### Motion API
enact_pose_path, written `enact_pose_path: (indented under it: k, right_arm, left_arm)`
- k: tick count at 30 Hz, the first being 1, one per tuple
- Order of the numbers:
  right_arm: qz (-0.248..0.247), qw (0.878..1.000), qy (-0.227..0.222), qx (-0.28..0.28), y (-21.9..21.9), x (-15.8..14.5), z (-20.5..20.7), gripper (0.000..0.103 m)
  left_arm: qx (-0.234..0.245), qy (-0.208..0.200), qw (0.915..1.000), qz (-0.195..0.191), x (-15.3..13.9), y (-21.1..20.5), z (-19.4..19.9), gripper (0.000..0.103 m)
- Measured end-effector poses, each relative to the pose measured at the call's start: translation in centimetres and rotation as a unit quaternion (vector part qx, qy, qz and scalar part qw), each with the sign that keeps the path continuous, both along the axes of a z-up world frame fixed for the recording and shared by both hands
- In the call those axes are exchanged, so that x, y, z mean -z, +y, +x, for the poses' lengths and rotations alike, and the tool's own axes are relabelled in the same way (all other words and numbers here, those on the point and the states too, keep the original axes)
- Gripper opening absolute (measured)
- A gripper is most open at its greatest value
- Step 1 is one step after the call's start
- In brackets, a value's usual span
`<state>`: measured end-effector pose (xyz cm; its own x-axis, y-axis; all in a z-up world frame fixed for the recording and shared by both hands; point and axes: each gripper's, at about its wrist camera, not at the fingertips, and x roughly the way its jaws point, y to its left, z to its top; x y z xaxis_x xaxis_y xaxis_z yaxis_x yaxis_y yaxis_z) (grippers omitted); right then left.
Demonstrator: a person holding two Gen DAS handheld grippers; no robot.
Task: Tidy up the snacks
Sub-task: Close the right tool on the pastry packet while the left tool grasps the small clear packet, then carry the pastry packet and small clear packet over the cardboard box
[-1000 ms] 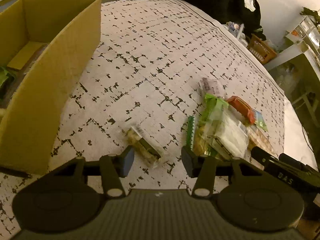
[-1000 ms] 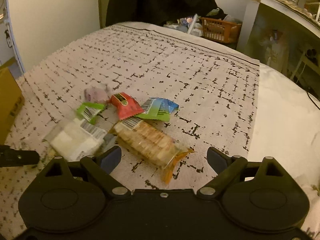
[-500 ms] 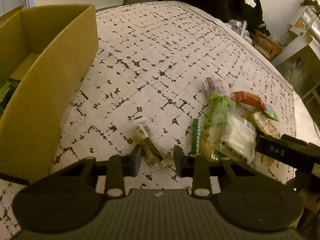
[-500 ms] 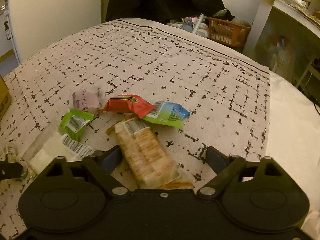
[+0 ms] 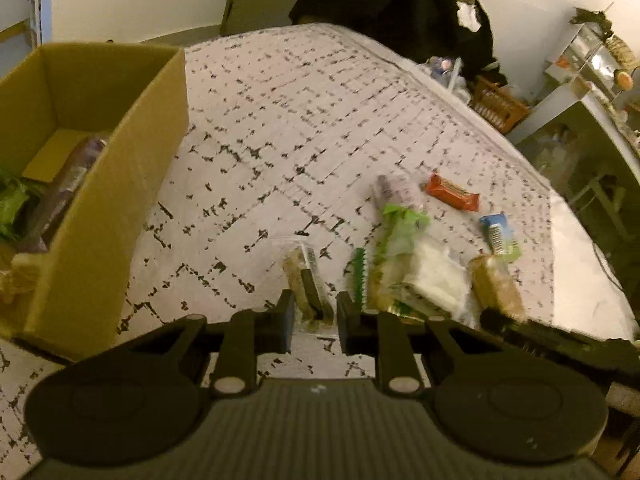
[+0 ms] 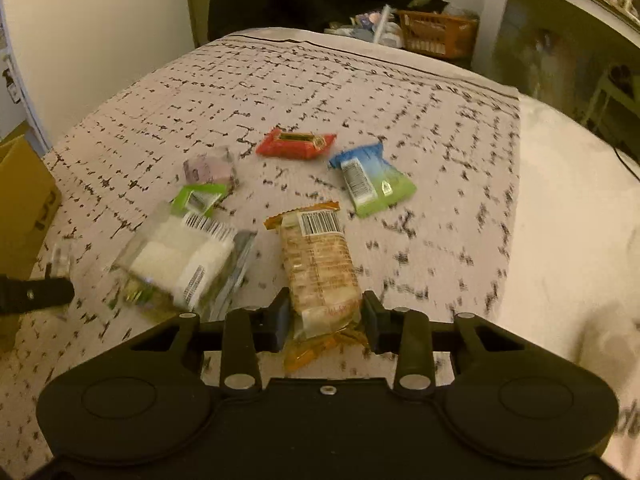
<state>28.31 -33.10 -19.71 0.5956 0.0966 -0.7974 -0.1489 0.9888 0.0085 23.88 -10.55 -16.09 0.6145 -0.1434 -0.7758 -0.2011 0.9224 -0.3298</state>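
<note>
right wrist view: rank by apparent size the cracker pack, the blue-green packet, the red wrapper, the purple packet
1. cracker pack, nearest the camera, so partly inflated
2. blue-green packet
3. red wrapper, close to the blue-green one; unsure
4. purple packet, blurred

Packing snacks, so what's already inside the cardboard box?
Inside the box: a purple packet, a green packet, and something pale nearest the camera. The box wall hides the rest.
</note>
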Motion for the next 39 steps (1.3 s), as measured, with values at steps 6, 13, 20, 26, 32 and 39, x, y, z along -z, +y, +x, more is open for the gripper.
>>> enact_pose_path:
  k: [6,13,20,26,32,39]
  right_arm:
    - [0.025,1.0,-0.008,0.017,-0.2,-1.7,-2.4,0.036]
    - [0.045,0.998,-0.038,0.01,0.4,-5.3,-4.0,0.036]
    - [0.064,0.996,-0.07,-0.008,2.2,-8.3,-5.0,0.036]
    - [0.07,0.993,-0.087,-0.027,4.0,-10.2,-6.0,0.036]
    - [0.08,0.991,-0.101,-0.044,6.2,-11.7,-7.3,0.036]
    - [0.086,0.988,-0.11,-0.066,9.5,-12.5,-8.3,0.036]
  left_arm:
    - [0.007,-0.02,0.9998,0.003,-2.1,0.0,-1.3,0.02]
    - [0.018,-0.049,0.9987,0.002,-4.9,0.0,-3.0,0.02]
    - [0.016,-0.074,0.9971,0.009,-7.6,1.0,-4.8,0.02]
    - [0.001,-0.081,0.9967,0.01,-8.9,2.2,-6.2,0.02]
    - [-0.011,-0.097,0.9952,0.013,-10.4,4.0,-7.5,0.02]
    - [-0.026,-0.104,0.9941,0.019,-11.4,6.2,-9.2,0.02]
